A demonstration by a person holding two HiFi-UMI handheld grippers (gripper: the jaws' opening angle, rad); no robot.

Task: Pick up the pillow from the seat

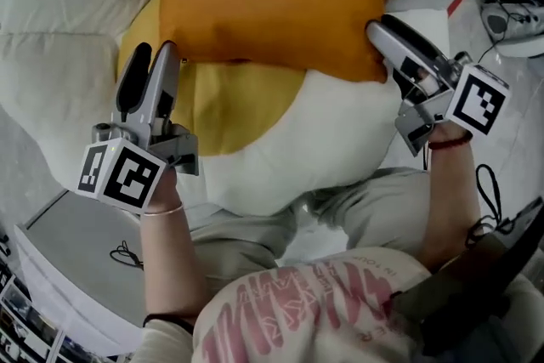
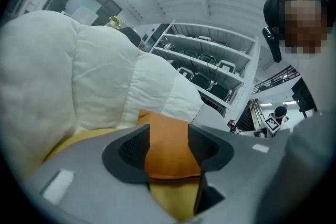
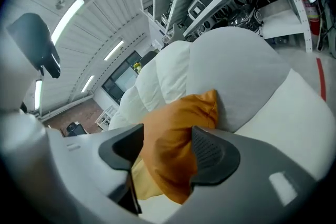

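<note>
Pillow (image 1: 268, 13) lies with left gripper (image 1: 155, 52) and right gripper (image 1: 380, 34) straddling its ends

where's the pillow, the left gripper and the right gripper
pillow (image 1: 272, 13): head view, middle of its orange top face
left gripper (image 1: 153, 55): head view, between its fingertips by the pillow's left corner
right gripper (image 1: 380, 34): head view, between its fingertips at the pillow's right end

1. Orange pillow (image 1: 272, 13): rectangular, plump, smooth-skinned, with pointed corners.
2. Lying flat and lengthwise across the seat (image 1: 340, 132), close to its back edge, against the white quilted back.
3. Lower long edge resting over the seat's yellow middle, right end over the white part.
4. Seat: soft, puffy, white round the rim, with a rounded yellow middle.
</note>
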